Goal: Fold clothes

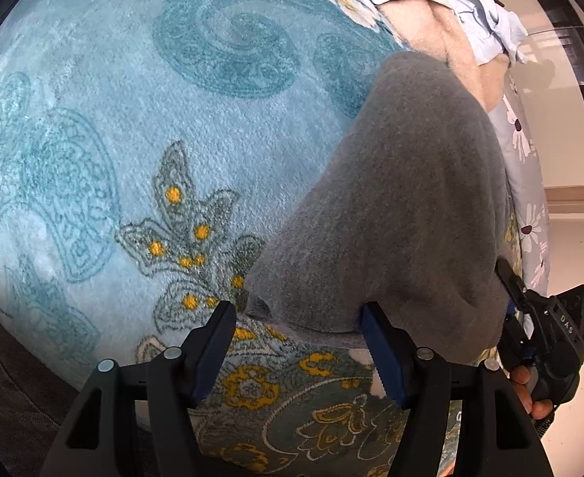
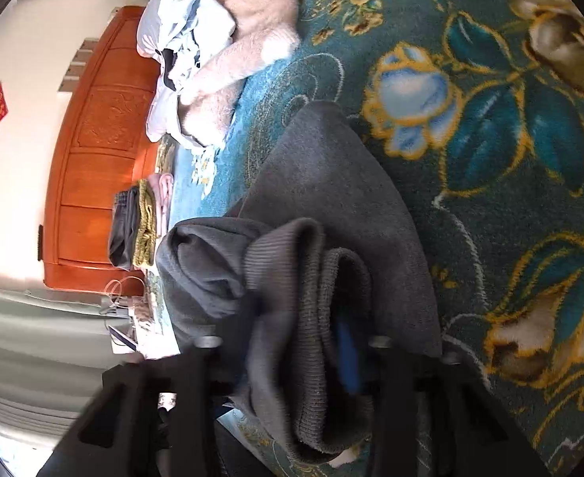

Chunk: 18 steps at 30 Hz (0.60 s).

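A grey sweater [image 1: 403, 206] lay on the patterned blanket [image 1: 113, 127]. The left gripper [image 1: 297, 342] stood wide and empty at its edge. The right gripper [image 2: 292, 357] pinched the sweater's bunched ribbed hem [image 2: 307, 318].

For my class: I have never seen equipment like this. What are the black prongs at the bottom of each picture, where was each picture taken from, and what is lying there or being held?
No robot here: a person holds a two-fingered tool in each hand, each with a camera looking along its fingers. One picture comes from the left hand-held gripper, the other from the right hand-held gripper. Both look down at a patterned blanket with a grey garment on it. The left one is open, with the garment's edge lying between its fingers. The right one has bunched grey cloth between its fingers and appears to grip it. Further off lie unfolded clothes and a folded stack.
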Motion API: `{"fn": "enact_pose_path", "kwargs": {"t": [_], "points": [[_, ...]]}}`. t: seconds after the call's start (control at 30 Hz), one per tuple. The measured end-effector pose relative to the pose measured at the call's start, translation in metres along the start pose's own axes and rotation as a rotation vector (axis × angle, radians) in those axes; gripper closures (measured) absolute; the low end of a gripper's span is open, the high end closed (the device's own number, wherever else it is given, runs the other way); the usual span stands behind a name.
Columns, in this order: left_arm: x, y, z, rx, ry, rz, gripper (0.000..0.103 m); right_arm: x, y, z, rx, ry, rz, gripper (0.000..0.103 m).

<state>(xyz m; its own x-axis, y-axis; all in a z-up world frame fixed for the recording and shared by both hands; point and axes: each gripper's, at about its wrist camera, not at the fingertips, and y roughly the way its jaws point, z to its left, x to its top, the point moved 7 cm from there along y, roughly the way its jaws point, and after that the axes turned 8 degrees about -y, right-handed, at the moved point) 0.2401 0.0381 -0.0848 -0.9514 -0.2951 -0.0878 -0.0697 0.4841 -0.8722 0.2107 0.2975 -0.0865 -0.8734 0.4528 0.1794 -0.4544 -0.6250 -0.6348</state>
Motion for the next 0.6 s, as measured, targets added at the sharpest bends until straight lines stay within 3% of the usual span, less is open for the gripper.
{"fn": "enact_pose_path", "kwargs": {"t": [0.07,0.2,0.3,0.43,0.6], "points": [[-0.001,-0.005,-0.007,-0.026,0.022,-0.007,0.034,0.009,-0.007,0.017,0.014,-0.042,-0.018,0.09],[-0.004,-0.005,-0.024,-0.054,0.091,0.004,0.034,0.033,-0.038,0.061,0.07,-0.172,-0.1,0.091],[-0.004,-0.003,-0.029,-0.051,0.114,0.017,0.034,0.047,-0.058,0.071,0.031,-0.249,-0.142,0.092],[0.002,-0.016,-0.029,-0.107,0.077,0.004,0.034,0.047,-0.053,0.014,-0.105,-0.162,-0.113,0.091],[0.003,-0.05,-0.036,-0.185,0.061,-0.058,0.034,0.029,-0.044,-0.052,-0.126,0.012,-0.07,0.091]]}}
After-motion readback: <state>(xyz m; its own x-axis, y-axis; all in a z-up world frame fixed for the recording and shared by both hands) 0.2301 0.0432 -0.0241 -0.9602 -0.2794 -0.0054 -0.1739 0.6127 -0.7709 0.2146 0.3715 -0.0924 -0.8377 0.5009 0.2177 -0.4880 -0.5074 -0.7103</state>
